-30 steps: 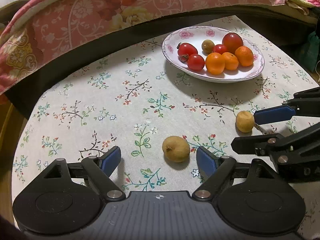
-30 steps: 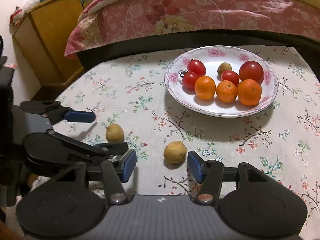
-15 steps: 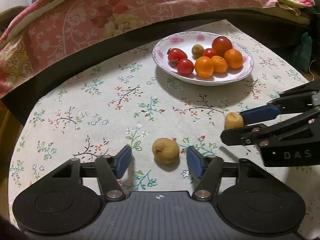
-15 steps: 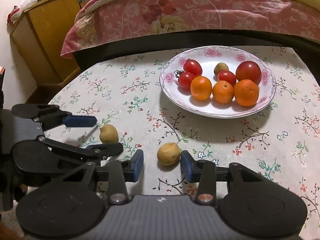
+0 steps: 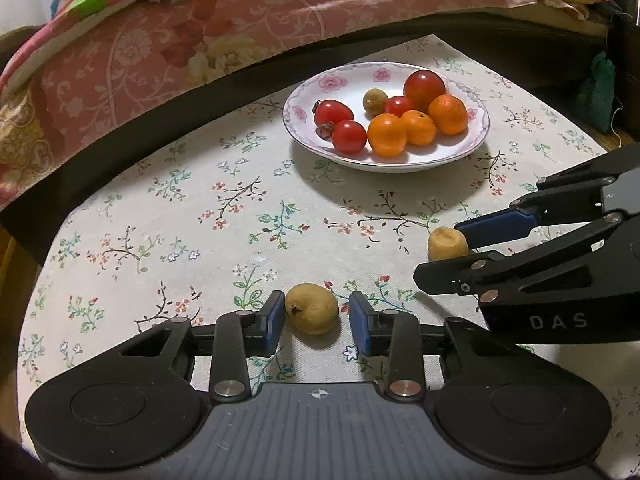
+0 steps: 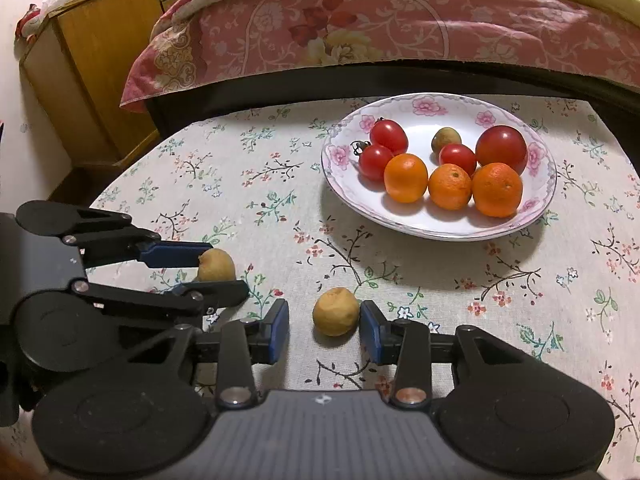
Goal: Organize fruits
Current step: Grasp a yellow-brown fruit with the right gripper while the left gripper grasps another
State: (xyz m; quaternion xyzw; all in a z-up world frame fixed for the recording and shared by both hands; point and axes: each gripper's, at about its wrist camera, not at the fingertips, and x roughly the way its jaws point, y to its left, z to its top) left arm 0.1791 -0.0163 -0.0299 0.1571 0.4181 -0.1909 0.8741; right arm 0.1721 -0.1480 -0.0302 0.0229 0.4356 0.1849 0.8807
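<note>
- Left gripper: its jaws are closing around a yellowish fruit that lies on the flowered tablecloth. The left blue pad is at the fruit's skin; a narrow gap shows at the right pad, so the fruit is bracketed, not clamped.
- Right gripper: narrow, with a tan fruit between its fingers. The right pad touches the fruit; the left pad stands clear of it (no squeeze is visible).
- The two grippers sit side by side near the front of the table; each appears at the edge of the other's view.
- Plate: white with pink flowers on the rim, well beyond both grippers, toward the bed.
- Plate contents: three oranges in a front row, four red tomatoes behind and to the left, and one small brownish fruit.
</note>
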